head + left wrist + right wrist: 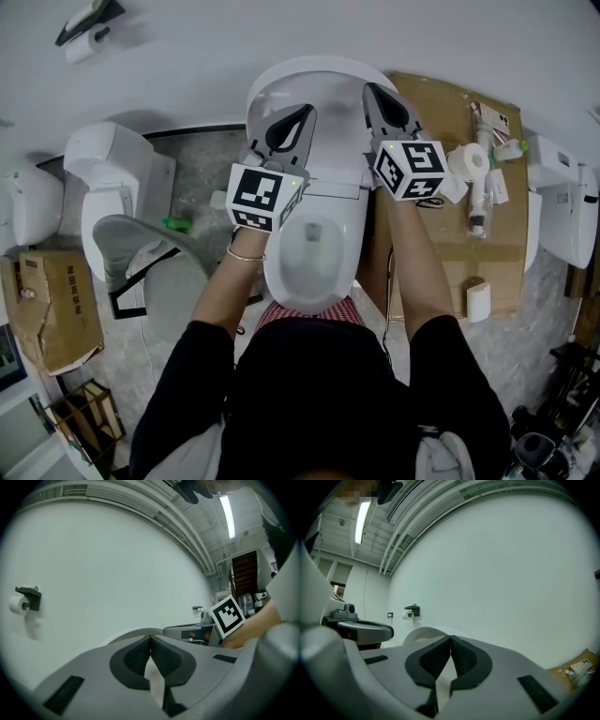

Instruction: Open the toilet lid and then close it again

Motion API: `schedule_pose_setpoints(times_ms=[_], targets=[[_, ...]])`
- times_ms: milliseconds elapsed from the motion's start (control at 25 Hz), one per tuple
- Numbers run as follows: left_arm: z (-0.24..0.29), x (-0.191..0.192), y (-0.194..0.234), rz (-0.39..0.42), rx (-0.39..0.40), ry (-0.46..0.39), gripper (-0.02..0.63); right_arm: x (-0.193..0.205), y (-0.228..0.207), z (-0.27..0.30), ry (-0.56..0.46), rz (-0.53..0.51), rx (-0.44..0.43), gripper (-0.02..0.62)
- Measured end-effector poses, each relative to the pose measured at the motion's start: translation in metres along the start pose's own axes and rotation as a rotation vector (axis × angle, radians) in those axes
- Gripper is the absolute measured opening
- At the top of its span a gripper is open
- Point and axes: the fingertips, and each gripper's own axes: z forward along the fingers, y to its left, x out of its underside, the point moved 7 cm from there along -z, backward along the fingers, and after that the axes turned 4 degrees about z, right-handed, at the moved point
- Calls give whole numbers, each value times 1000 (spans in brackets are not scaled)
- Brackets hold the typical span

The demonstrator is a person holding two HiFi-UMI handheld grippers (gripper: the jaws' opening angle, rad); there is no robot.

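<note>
Head view | lid [319, 73] seen raised upright behind bowl [314, 251] | left gripper [307, 109] and right gripper [371, 88] both pinched closed, nothing held, tips at lid | lowering judged best done evenly, slowly.

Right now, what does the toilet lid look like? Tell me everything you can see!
The toilet lid is white, smooth and shiny, like plastic, with a rounded rim. It is open, tipped back toward the wall behind the bowl. The left gripper and the right gripper, jaws together, seem to rest against its face, one on each side.
</note>
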Motion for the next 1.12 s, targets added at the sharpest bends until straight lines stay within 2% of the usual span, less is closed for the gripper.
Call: schedule_pose_setpoints(times_ms=[160,400,840,1120], targets=[[-2,1,2,-1,-7,-1,3,0,-1,2,14,-11,4,18],[1,4,0,-3,-9,-1,3,7,-7,3,14,30,8,20],[-21,-13,-3,13,-14,-12,3,-1,13,-16,27,12,2,20],[-34,-21,-9,31,-11,-23,3,-13,28,-34,1,6,-5,20]])
